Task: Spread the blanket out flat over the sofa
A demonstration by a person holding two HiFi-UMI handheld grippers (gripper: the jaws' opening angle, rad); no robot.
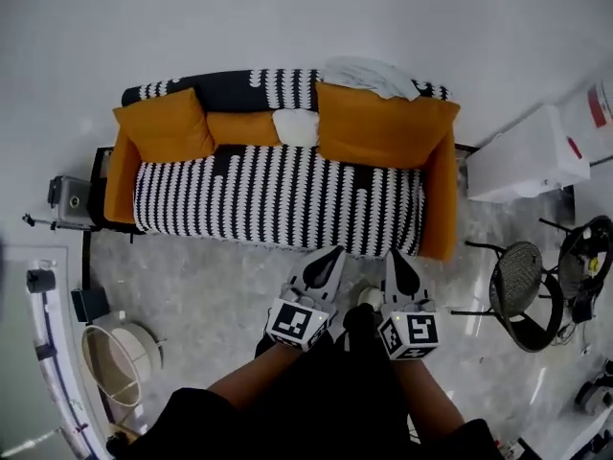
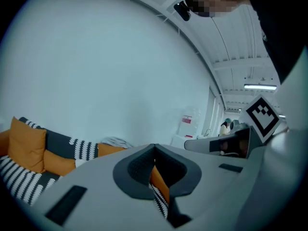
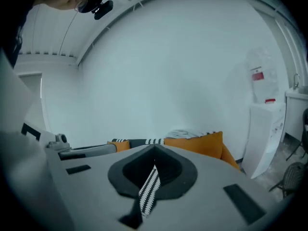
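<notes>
The left gripper (image 1: 330, 257) and the right gripper (image 1: 398, 260), at lower centre of the head view, each have a light grey moulded housing that tapers to black pointed jaw pads, with black rectangular insets on the flanks. The left marker cube (image 1: 299, 322) and the right marker cube (image 1: 410, 333) carry black-and-white square patterns on white faces. The person wears a black garment (image 1: 326, 405) with short sleeves, along the bottom edge of the frame.

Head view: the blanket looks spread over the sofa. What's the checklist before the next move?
1. Blanket covers the seat and front of the sofa: ok.
2. Blanket lies flat, no big folds: ok.
3. Backrest free of clutter: not ok, a pale cloth is bunched there.
4. Left gripper jaws together: ok.
5. Right gripper jaws together: ok.
6. Blanket hem free of both jaws: cannot tell.
</notes>
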